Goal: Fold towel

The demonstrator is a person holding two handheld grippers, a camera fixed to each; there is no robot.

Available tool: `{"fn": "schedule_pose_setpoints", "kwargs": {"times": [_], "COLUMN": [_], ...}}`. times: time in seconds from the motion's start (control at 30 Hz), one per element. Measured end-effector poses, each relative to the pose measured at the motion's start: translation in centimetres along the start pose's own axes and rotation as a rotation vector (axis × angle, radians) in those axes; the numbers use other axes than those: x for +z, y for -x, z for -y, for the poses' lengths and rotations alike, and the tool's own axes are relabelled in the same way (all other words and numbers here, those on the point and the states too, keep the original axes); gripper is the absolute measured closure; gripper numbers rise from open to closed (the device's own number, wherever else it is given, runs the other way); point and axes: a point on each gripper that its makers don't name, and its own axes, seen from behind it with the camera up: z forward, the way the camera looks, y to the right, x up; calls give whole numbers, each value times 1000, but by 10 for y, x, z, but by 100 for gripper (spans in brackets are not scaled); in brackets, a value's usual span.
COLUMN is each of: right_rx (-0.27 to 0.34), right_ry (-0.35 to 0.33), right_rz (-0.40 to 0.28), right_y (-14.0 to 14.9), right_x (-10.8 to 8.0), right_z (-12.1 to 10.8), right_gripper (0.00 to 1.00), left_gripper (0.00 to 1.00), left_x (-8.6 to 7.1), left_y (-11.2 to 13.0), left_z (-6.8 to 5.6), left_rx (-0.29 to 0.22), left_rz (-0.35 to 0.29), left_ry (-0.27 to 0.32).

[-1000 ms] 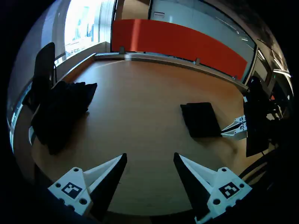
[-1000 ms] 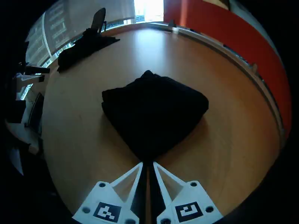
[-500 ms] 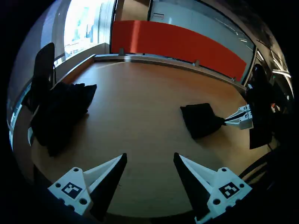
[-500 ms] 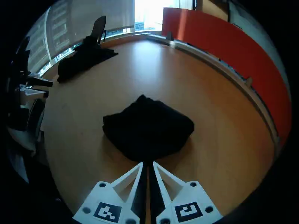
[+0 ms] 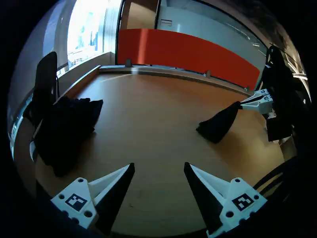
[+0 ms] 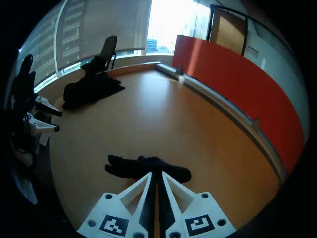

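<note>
Left gripper view: left gripper (image 5: pixel 158 174) jaws wide apart over the bench (image 5: pixel 158 103), right gripper (image 5: pixel 241 104) jaws clenched on the dangling towel (image 5: pixel 218 123), I think.

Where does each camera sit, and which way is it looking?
Left gripper view: rides on the left gripper, jaws open, over the table, facing the orange partition and the right gripper holding the towel.
Right gripper view: rides on the right gripper, jaws shut on the towel, facing the window, left gripper far left.
Both share the table, towel, dark pile and partition.
</note>
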Motion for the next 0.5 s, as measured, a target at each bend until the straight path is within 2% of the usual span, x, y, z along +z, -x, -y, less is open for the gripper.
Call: {"fn": "schedule_pose_setpoints", "kwargs": {"times": [0.17,0.27,0.5], "right_rx": [-3,-1,-7], "right_ry": [20,31,61], "right_rz": [-68,-91,-98], "right_y": [-34,-44,-44], "right_x": [-16,-26,-45], "right_z": [-12,-19,-38], "right_gripper": [97,97,97], "left_gripper": [8,8,8], "left_x": [-1,-1,1], "left_y": [-7,-9,-14], "left_z": [0,-2,-8], "left_rx": [6,7,6], "left_rz": [-13,-18,-23], "left_ry": [3,9,26]}}
